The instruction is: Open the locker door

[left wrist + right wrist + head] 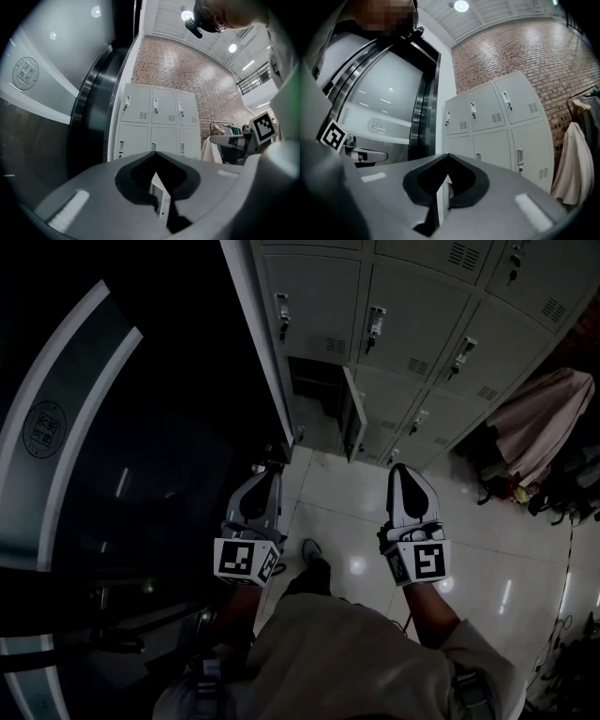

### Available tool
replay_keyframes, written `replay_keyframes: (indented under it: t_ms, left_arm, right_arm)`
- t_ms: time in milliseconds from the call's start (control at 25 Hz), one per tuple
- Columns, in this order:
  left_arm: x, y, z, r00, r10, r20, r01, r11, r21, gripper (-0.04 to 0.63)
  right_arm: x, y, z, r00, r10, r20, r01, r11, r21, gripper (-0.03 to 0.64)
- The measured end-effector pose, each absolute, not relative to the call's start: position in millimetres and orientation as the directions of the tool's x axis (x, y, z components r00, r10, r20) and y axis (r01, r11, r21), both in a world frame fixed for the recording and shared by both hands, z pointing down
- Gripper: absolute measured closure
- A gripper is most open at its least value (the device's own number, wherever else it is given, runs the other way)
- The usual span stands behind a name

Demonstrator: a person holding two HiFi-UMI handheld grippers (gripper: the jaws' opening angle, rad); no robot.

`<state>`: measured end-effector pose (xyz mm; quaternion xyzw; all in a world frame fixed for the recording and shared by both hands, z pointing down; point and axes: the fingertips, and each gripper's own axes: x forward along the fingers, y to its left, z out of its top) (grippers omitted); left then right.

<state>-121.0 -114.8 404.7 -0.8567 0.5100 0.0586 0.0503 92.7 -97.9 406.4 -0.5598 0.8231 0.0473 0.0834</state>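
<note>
Gripping: nothing. Left hand-held gripper (pixel 274 468) and right hand-held gripper (pixel 401 468) both have jaws pressed together, empty.
Floor: glossy tiled floor (pixel 347 517) under both.
Door: locker door (pixel 353 418) ajar, leftmost column, ahead of both grippers, untouched.
Lockers: grey locker bank (pixel 412 306).
Far right: pale garment (pixel 544 418) hanging.

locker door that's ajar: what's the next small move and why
Probably reach the right gripper forward to the free edge of the ajar locker door and swing it wider: it and the left gripper hang shut, empty, short of the lockers.
</note>
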Motion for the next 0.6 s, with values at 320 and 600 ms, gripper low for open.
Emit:
replay_keyframes:
  t_ms: [320,600]
  left_arm:
    - [-63,45,413,0.507,-0.843,-0.179,-0.860,-0.510,-0.035,0.541]
    - [-26,169,414,0.504,-0.845,-0.177,-0.863,-0.502,-0.061,0.541]
  right_arm:
    - [159,70,420,-0.315,-0.928,-0.197,-0.946,0.324,-0.013,0.615]
    - [199,189,420,-0.316,-0.923,-0.219,-0.944,0.330,-0.028,0.615]
